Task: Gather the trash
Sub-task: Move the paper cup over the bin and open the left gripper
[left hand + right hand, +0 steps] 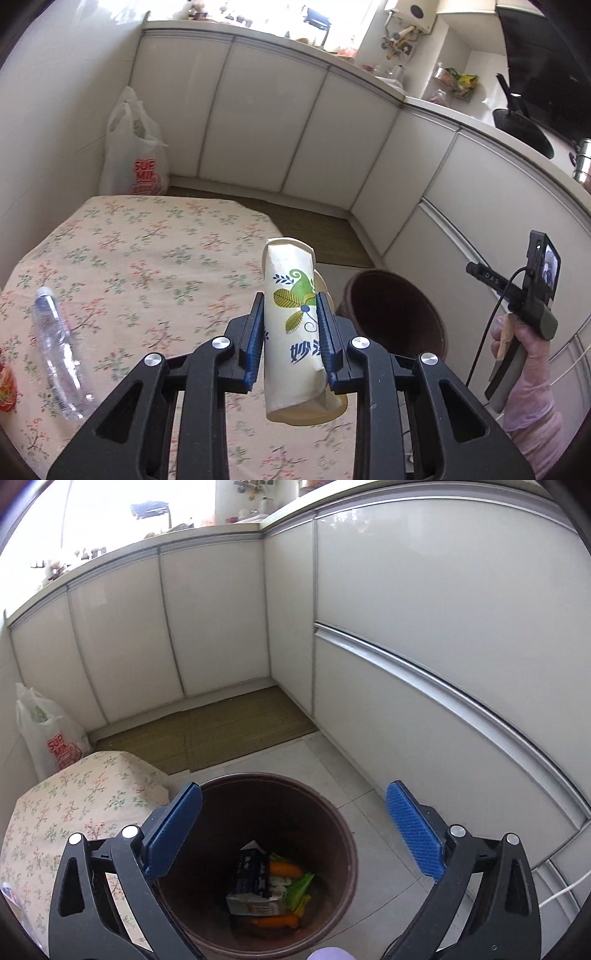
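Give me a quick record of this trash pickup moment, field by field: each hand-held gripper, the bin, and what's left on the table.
left hand-held gripper: shut on a flattened paper cup
right hand-held gripper: open, empty, above the bin
bin: brown, holds a carton and wrappers
table: floral cloth, clear plastic bottle lying on it
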The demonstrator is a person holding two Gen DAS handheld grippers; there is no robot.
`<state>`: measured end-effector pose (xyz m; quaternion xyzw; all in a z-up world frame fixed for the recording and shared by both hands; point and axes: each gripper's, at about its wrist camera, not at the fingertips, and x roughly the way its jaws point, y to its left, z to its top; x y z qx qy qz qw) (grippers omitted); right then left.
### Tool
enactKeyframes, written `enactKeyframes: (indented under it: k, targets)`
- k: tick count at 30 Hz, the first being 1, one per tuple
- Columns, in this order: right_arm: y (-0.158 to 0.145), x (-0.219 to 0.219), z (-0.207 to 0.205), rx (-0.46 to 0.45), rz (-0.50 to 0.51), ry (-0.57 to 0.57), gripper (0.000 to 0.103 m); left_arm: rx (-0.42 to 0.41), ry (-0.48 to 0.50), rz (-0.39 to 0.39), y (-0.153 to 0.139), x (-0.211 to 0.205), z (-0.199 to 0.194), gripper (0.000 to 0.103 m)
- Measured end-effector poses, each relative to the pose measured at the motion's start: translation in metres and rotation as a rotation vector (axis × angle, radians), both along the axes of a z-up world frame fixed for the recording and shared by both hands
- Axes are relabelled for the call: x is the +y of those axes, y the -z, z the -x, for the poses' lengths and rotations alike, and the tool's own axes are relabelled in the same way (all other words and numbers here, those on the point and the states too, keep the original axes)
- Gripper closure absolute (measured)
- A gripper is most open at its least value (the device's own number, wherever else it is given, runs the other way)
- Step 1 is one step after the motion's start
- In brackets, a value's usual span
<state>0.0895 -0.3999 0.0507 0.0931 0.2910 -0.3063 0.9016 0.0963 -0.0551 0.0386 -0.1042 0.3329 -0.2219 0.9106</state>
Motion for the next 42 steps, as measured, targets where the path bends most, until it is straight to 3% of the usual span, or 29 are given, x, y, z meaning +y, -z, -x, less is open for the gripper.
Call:
enactKeyframes:
  k: [5,11,23,27,30,32,34,38,42]
  targets:
    - [-0.002,-0.028,0.026,0.022,-0.021,0.028,0.007,-0.019,0.111,0.051,-0.026,-0.076,-0.015,0.076]
    - [-0.016,-0.034,0.046,0.007,0.085,0.022,0.007,-0.018,0.197,0.06,-0.037,-0.151,-0.029,0.076]
    - [-0.015,-0.08,0.064,0.009,-0.008,0.116,0.007,0.086,0.256,0.0,-0.014,-0.233,-0.063,0.072]
    - [-0.012,-0.084,0.065,0.022,-0.016,0.12,0.007,0.176,0.252,0.001,0.005,-0.242,-0.077,0.07]
    - [-0.01,-0.08,0.06,0.042,-0.015,0.102,0.007,0.231,0.241,0.01,0.016,-0.241,-0.081,0.056]
    - [-0.008,-0.075,0.057,0.059,-0.018,0.082,0.007,0.251,0.238,0.007,0.021,-0.237,-0.082,0.039]
    - [-0.004,-0.071,0.051,0.08,-0.02,0.057,0.007,0.284,0.243,-0.008,0.028,-0.234,-0.082,0.032]
    - [0.003,-0.063,0.042,0.124,-0.026,0.015,0.007,0.326,0.21,-0.025,0.041,-0.214,-0.075,0.031]
    - [0.003,-0.052,0.034,0.121,-0.033,-0.024,0.007,0.311,0.093,-0.079,0.05,-0.167,-0.061,0.031]
